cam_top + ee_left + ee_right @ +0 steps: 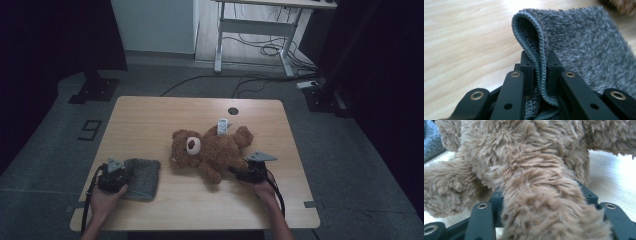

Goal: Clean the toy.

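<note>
A brown teddy bear [210, 150] lies on its back in the middle of the wooden table [150, 117], head to the left. Left of it lies a grey knitted cloth [144, 177]. My left gripper [121, 176] is at the cloth's left edge. In the left gripper view this gripper [540, 61] is shut on a folded, hemmed edge of the cloth [579, 37]. My right gripper [239, 172] is at the bear's lower right side. In the right gripper view a furry leg [541, 215] lies between its jaws [541, 195], which stand apart without pinching it.
A white label [223, 125] sticks up from the bear's far side, and a round cable hole [233, 111] sits near the table's back edge. Beyond the table are a white desk frame [260, 30], floor cables [260, 80] and dark stand feet [95, 90].
</note>
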The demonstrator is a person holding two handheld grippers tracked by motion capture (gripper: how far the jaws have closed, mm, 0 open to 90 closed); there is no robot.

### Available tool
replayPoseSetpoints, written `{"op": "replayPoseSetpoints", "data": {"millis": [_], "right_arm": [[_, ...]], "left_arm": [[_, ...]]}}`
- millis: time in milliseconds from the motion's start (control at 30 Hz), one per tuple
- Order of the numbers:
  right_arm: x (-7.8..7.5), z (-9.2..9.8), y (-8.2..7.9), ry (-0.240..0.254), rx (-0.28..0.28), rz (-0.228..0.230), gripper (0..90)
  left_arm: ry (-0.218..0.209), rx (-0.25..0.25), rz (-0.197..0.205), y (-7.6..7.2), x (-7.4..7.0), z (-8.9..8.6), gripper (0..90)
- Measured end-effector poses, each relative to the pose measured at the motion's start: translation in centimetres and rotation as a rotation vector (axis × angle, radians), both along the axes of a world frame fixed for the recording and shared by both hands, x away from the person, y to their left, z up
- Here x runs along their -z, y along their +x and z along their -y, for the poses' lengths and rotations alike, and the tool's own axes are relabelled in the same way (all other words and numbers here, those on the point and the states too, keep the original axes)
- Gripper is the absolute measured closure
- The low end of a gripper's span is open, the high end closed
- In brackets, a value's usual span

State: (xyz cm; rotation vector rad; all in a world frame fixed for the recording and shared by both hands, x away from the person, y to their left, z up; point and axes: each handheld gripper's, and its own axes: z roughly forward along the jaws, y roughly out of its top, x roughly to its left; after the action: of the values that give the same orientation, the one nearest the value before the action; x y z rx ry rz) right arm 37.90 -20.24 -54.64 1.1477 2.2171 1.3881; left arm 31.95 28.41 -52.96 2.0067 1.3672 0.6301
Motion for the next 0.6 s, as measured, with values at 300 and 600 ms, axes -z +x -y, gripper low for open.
{"op": "replayPoseSetpoints", "data": {"millis": [300,600], "right_arm": [[-0.1,0.1,-0.1,0.001,0.018,-0.008,35.4],[-1.5,1.5,-1.4,0.044,0.068,0.019,28.0]], "left_arm": [[0.005,-0.027,-0.021,0.1,-0.1,-0.5,52.6],[-0.073,0.003,0.129,-0.5,-4.3,-1.0,25.3]]}}
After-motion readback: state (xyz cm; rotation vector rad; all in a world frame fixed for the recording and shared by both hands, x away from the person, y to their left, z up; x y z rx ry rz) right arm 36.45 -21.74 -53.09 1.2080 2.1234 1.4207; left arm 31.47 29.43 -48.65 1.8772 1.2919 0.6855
